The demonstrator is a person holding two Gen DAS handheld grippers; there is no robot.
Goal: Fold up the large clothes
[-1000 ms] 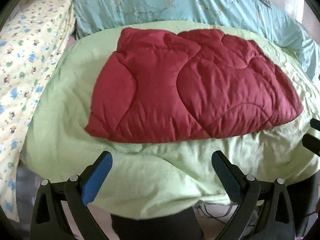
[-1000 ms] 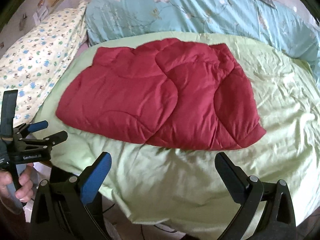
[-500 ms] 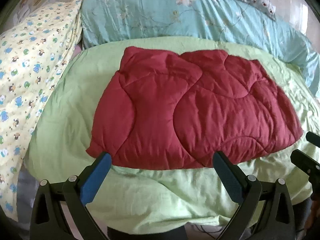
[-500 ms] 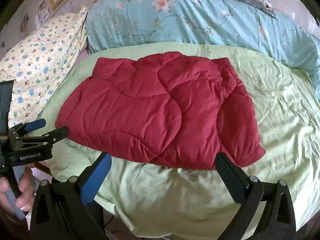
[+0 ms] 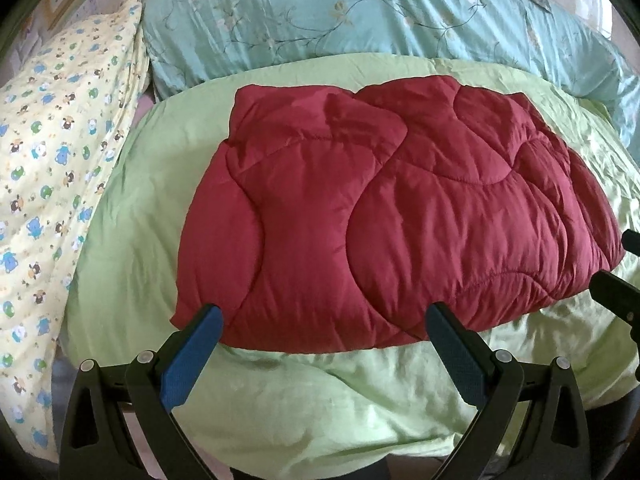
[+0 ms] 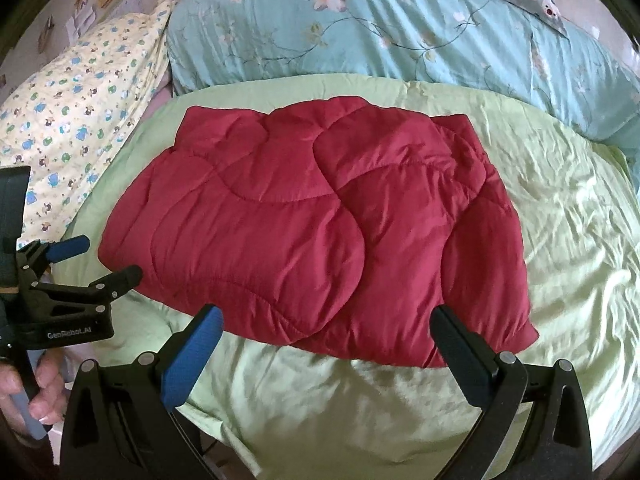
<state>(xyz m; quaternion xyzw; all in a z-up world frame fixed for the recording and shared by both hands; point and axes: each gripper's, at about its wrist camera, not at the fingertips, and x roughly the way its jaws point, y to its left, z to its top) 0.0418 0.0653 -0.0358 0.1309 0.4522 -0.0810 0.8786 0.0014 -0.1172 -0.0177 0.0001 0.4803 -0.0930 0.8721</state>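
- Red quilted garment (image 5: 400, 216) lies flat on the green bed cover (image 5: 320, 392), dead ahead of both grippers, long axis running left-right across your view.
- Your left gripper (image 5: 324, 322) is spread wide, nothing held; its fingertips sit at the garment's near hem, towards the left corner.
- Your right gripper (image 6: 326, 322) is likewise spread and empty, lined up on the near hem towards the right corner (image 6: 516, 332).
- Each gripper looks about equally close to its own end, so neither has the edge.
- My read: next grab is the near hem at both ends, then carry it away from you towards the blue floral duvet (image 6: 400, 28).
- Padding looks thick; bite deep.
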